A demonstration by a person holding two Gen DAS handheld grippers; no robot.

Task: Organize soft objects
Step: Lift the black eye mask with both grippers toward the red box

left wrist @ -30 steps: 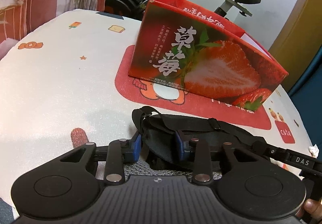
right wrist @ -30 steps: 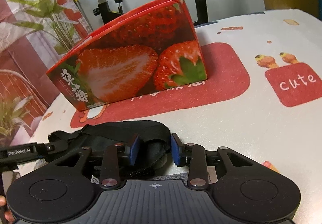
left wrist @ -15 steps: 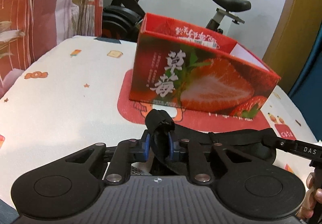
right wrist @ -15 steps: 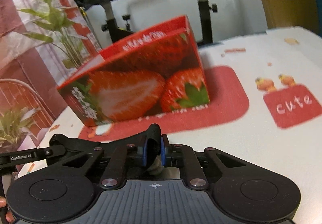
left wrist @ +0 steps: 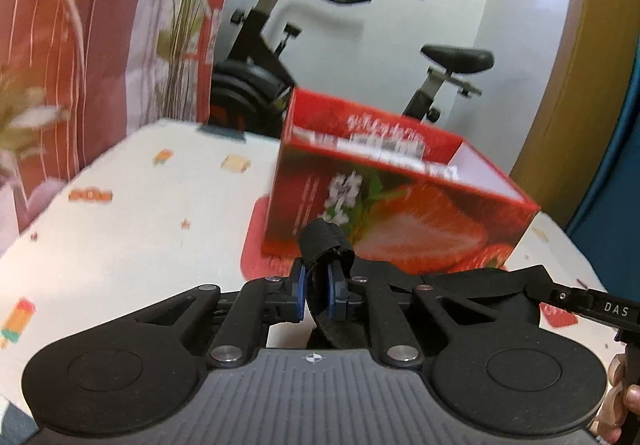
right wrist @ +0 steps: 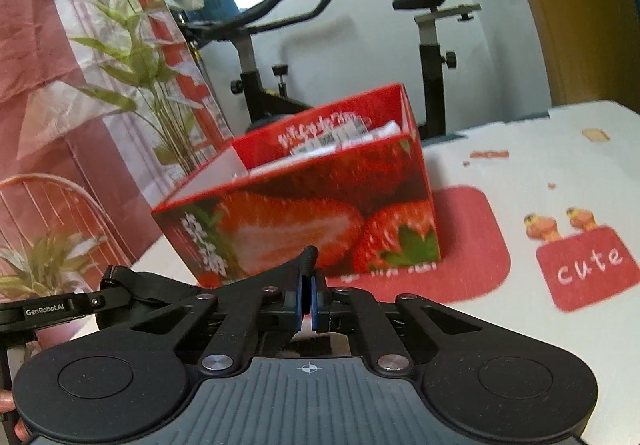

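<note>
A black soft strap item (left wrist: 326, 245) hangs between my two grippers above the table. My left gripper (left wrist: 318, 291) is shut on one folded end of it. My right gripper (right wrist: 307, 301) is shut on the other end (right wrist: 308, 261); the black fabric stretches left from it (right wrist: 160, 285). An open red strawberry-print box (left wrist: 400, 213) stands on the table just beyond both grippers, also in the right wrist view (right wrist: 312, 213), with printed packets inside.
The table has a white cloth with cartoon prints (left wrist: 120, 245) and a red "cute" patch (right wrist: 588, 265). An exercise bike (left wrist: 304, 45) stands behind the table, with a plant (right wrist: 132, 69) and curtain to the left.
Both grippers closed on the black strap item and lifted it off the table. The views rose, and the inside of the box now shows.
</note>
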